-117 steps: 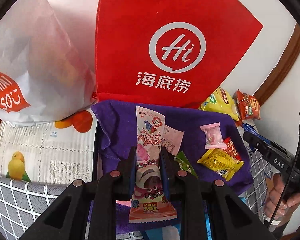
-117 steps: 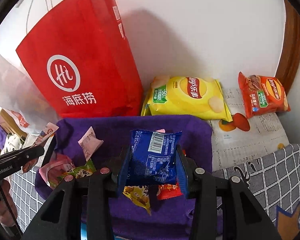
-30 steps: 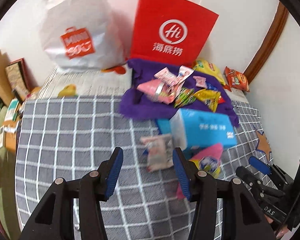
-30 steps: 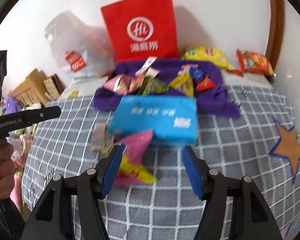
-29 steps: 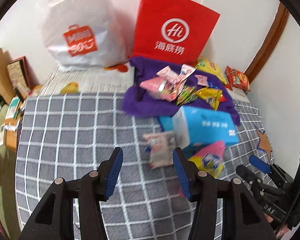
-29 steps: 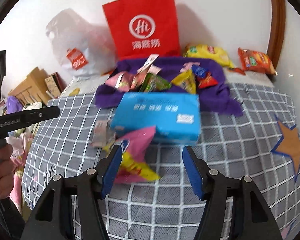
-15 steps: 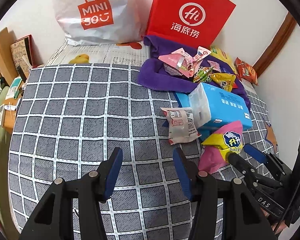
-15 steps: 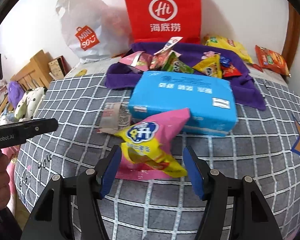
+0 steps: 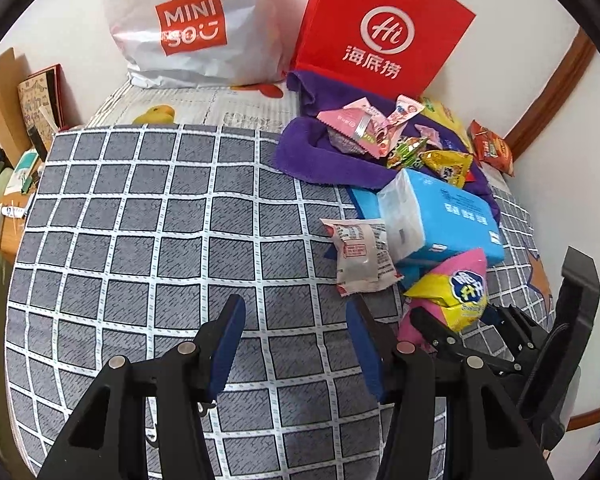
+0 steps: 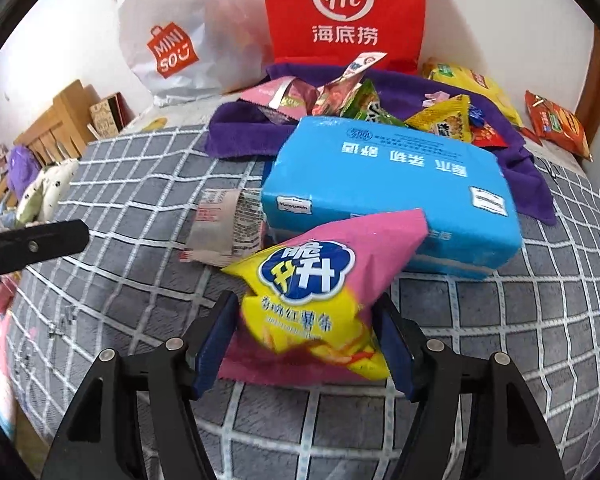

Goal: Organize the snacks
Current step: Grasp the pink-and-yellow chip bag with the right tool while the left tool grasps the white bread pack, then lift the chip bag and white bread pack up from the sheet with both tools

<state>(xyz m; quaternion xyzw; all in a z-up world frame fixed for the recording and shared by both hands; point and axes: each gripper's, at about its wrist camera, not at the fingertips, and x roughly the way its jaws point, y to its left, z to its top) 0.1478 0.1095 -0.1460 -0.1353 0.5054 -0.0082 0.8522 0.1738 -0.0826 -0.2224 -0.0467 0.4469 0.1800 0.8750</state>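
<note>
A pink and yellow snack bag [image 10: 320, 292] lies on the grey checked bedspread, leaning on a blue tissue pack [image 10: 388, 184]. My right gripper [image 10: 306, 332] is open with a finger on each side of that bag; it also shows in the left wrist view [image 9: 456, 320]. A grey and red snack packet [image 9: 360, 256] lies left of the tissue pack. My left gripper [image 9: 296, 344] is open and empty over bare bedspread, just short of that packet. Several small snacks are piled on a purple towel [image 9: 312, 152] behind.
A red Hi bag [image 9: 380, 36] and a white Miniso bag [image 9: 196, 24] stand against the back wall. A yellow chip bag [image 10: 472, 84] and an orange one [image 10: 556, 124] lie at the far right. The bed's edge and a wooden bedside shelf [image 9: 4, 100] are on the left.
Both grippers let go of their packets at the towel, pulled back and opened. In the last second both moved forward and lower; the right one now straddles the pink and yellow bag.
</note>
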